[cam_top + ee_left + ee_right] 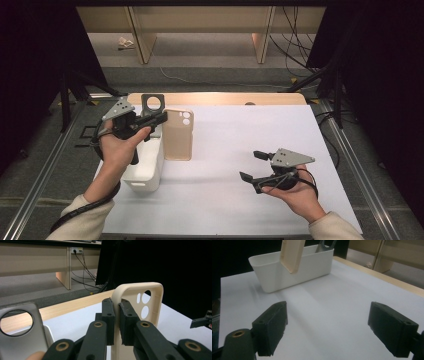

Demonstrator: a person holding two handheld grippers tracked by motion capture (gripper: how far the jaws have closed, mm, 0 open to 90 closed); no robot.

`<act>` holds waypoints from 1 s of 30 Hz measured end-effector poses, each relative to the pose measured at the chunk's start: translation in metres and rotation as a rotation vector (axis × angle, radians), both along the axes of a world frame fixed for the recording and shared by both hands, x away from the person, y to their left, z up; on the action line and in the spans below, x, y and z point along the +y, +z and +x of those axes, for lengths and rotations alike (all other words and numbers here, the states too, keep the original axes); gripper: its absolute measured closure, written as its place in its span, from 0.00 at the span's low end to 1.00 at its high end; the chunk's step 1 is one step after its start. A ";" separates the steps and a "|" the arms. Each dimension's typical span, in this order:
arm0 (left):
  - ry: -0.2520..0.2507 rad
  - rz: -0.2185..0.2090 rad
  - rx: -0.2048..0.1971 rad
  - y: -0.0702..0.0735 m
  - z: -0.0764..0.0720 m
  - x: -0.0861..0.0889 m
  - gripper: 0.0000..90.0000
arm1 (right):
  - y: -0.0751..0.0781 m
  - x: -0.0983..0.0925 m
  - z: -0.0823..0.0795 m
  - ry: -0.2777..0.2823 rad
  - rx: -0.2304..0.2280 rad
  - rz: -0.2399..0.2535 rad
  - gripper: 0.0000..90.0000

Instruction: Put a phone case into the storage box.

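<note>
The right hand-held gripper (pixel 252 166) waits open above the tabletop (pixel 240 135). Beyond it, the left hand-held gripper (pixel 116 315) pinches the beige phone case (pixel 150 302) beside the white bin (pixel 145 167); lift straight, keeping its edge clamped.

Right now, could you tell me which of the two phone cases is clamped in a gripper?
The beige case, pinched by the left gripper; the grey case stands in the white bin.

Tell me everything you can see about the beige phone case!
The beige phone case looks like soft plastic or rubber, with rounded corners, a raised rim and round camera holes near its top. It is held upright, lifted beside the white bin. The left tool pinches one edge between its black pads. Nothing else touches it.
</note>
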State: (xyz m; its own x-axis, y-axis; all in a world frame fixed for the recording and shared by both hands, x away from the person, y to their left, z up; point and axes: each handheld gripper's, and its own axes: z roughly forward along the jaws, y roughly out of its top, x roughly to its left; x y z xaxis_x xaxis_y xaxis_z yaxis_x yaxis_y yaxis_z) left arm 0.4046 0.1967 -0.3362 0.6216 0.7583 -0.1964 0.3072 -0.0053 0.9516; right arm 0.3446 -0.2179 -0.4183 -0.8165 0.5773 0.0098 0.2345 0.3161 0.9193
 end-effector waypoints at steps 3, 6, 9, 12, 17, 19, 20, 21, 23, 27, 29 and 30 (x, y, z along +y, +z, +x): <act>0.009 0.001 -0.005 0.004 0.002 0.004 0.92 | 0.000 -0.001 0.000 -0.007 -0.003 0.007 0.19; 0.018 -0.003 -0.010 0.007 0.004 0.009 0.93 | 0.000 -0.003 0.000 -0.012 -0.002 0.009 0.19; 0.027 -0.003 -0.014 0.010 0.005 0.013 0.92 | 0.000 -0.004 0.000 -0.017 -0.001 0.011 0.19; 0.036 -0.008 -0.016 0.011 0.007 0.017 0.92 | 0.000 -0.004 0.000 -0.020 -0.004 0.012 0.19; 0.052 -0.014 -0.018 0.012 0.009 0.022 0.92 | 0.000 -0.005 0.001 -0.026 -0.004 0.015 0.19; 0.059 -0.015 -0.018 0.013 0.010 0.024 0.92 | 0.000 -0.005 0.001 -0.028 -0.003 0.014 0.19; 0.060 -0.015 -0.018 0.013 0.011 0.025 0.93 | 0.000 -0.005 0.001 -0.028 -0.003 0.014 0.19; 0.063 -0.014 -0.019 0.013 0.012 0.026 0.92 | 0.000 -0.005 0.001 -0.028 -0.003 0.014 0.19; 0.067 -0.015 -0.018 0.013 0.013 0.027 0.92 | 0.000 -0.005 0.001 -0.029 -0.003 0.014 0.19; 0.074 -0.014 -0.020 0.015 0.015 0.030 0.92 | 0.000 -0.006 0.001 -0.035 -0.003 0.018 0.19; 0.077 -0.012 -0.021 0.016 0.016 0.031 0.93 | 0.000 -0.006 0.001 -0.035 -0.002 0.019 0.19; 0.080 -0.012 -0.021 0.016 0.017 0.032 0.93 | 0.000 -0.006 0.001 -0.035 -0.003 0.018 0.19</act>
